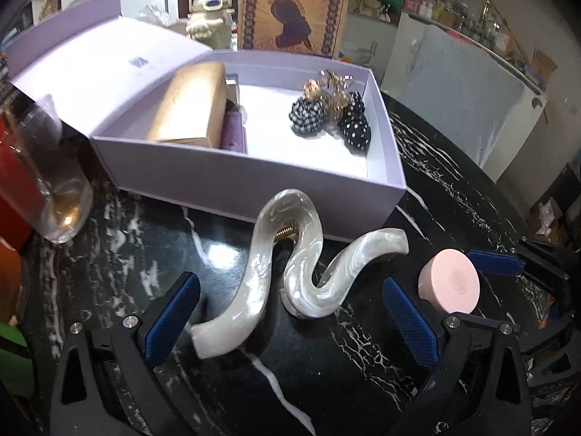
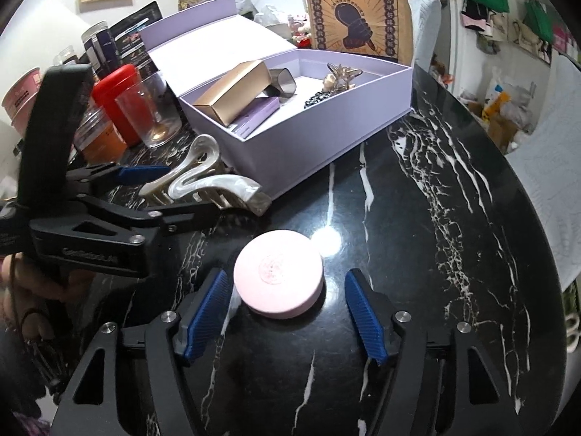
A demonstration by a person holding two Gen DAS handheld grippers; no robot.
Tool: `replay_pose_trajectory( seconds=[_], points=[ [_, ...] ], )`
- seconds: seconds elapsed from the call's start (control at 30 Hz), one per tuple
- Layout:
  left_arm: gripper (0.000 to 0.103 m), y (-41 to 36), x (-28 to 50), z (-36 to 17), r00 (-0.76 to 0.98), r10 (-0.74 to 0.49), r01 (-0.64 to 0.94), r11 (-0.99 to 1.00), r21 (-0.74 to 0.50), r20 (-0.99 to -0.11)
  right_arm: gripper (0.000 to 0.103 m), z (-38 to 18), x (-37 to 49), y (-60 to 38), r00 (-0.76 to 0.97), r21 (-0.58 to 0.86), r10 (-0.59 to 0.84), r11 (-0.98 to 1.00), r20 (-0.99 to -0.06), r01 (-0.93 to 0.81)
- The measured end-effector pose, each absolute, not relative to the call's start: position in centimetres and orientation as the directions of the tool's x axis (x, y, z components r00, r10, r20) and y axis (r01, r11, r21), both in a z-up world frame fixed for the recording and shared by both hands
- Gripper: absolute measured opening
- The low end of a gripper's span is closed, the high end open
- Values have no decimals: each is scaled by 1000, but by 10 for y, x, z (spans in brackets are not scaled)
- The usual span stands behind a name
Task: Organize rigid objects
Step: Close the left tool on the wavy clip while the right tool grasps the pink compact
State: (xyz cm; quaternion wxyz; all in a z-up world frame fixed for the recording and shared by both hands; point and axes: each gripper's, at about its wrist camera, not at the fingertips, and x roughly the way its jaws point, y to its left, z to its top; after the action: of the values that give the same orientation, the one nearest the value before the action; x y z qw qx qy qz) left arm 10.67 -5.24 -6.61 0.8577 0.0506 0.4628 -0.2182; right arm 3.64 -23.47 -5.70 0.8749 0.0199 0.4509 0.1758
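The tall brown paper bag (image 2: 357, 7) standing behind the open lilac cardboard box (image 2: 326, 134) carries the only clearly readable writing: on its orange band, in the right wrist view, two lines of Chinese characters read 想吃炸鸡的心 and 是藏不住的, with a large 鲜 in a white circle beside them. Columns of smaller characters flank the dark fist drawing below, too small to read. In the left wrist view the same bag (image 1: 296, 3) shows this text blurred. Raised lettering on the left gripper's (image 2: 174, 196) black body is illegible.

black marble table (image 2: 417, 218), lilac box (image 2: 308, 138), clip (image 1: 290, 272)
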Motion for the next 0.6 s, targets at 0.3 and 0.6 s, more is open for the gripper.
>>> replay_pose_trajectory(
  seconds=[0.3,0.6],
  points=[
    [102,-57,112,-75,471,-326,412,903,-122,-820,74,-59,37,-235,543,162,303,942,-783,-292],
    [80,-65,103,-75,513,-267,417,908,-35,-816,75,-59,37,-229,547,129,278,947,-790,-294]
  ],
)
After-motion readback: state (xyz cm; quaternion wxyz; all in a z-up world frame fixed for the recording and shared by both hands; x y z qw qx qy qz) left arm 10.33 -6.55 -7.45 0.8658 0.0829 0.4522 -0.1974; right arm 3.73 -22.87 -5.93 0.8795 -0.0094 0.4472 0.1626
